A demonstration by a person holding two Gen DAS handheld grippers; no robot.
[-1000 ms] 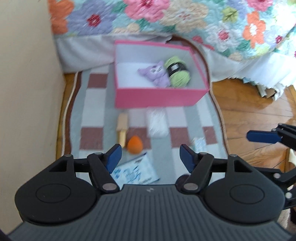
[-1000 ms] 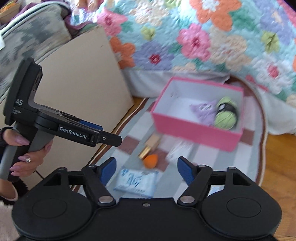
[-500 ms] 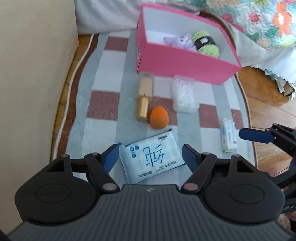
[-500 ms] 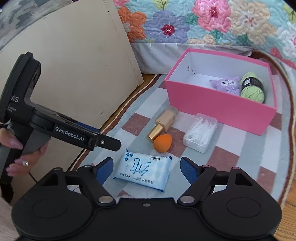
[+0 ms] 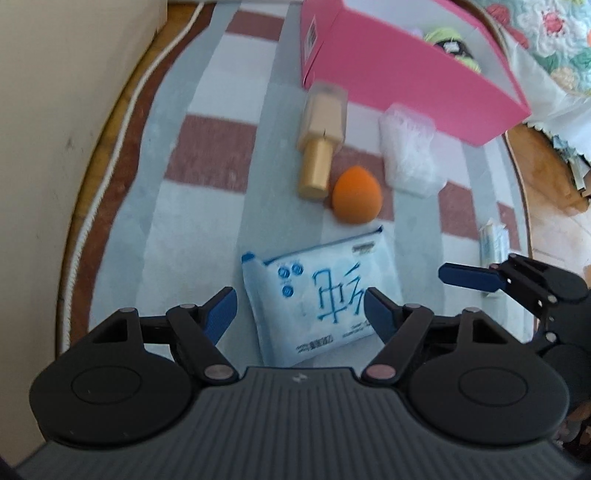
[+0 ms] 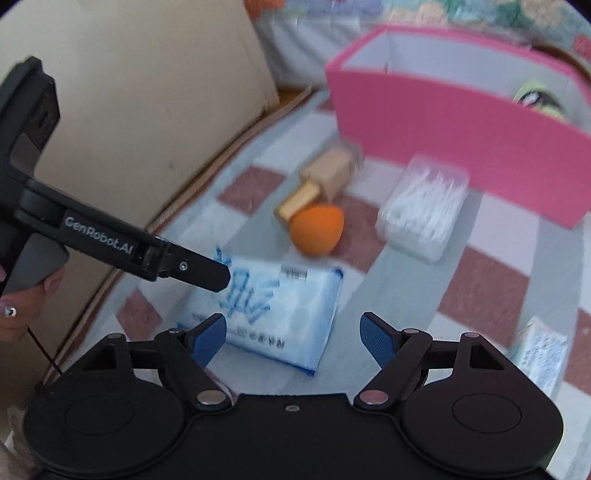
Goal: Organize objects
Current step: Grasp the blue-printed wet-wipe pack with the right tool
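A blue-and-white tissue pack (image 5: 317, 295) lies on the checked rug, right between the fingers of my open left gripper (image 5: 299, 306). It also shows in the right wrist view (image 6: 273, 314), just ahead of my open, empty right gripper (image 6: 291, 334). Beyond it lie an orange sponge egg (image 5: 355, 199), a beige bottle with a gold cap (image 5: 320, 140) and a clear box of cotton swabs (image 5: 408, 155). The pink box (image 5: 413, 74) behind them holds a green yarn ball (image 5: 448, 40). A small tissue packet (image 5: 493, 240) lies at the right.
A beige cabinet side (image 5: 66, 110) stands along the rug's left edge. A bed with a floral quilt (image 5: 546, 22) lies behind the pink box. Wooden floor (image 5: 546, 177) shows to the right of the rug (image 5: 207, 206).
Both grippers have moved down and forward towards the rug. The tissue pack now lies between the left gripper's fingers. Both grippers stay open.
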